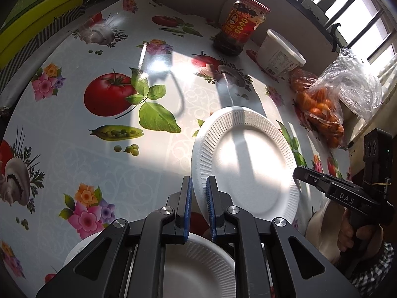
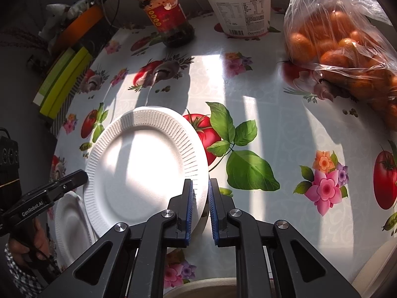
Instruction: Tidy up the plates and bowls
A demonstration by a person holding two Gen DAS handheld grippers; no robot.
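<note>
A white foam plate [image 1: 248,164] with a ribbed rim is held tilted above the table between both grippers. My left gripper [image 1: 198,186] is shut on its left rim. My right gripper [image 2: 200,188] is shut on its right rim; it also shows at the plate's far edge in the left wrist view [image 1: 301,173]. The same plate shows in the right wrist view [image 2: 144,166]. A second white foam plate [image 1: 198,265] lies on the table under my left gripper, also visible in the right wrist view [image 2: 70,223].
The table wears a vegetable-and-flower print cloth [image 1: 111,94]. At the back stand a red-labelled sauce jar [image 2: 166,15], a white lidded tub [image 2: 240,7] and a plastic bag of oranges [image 2: 342,44]. Green-yellow boxes [image 2: 62,84] sit at the left edge. A bowl rim [image 2: 198,288] shows below.
</note>
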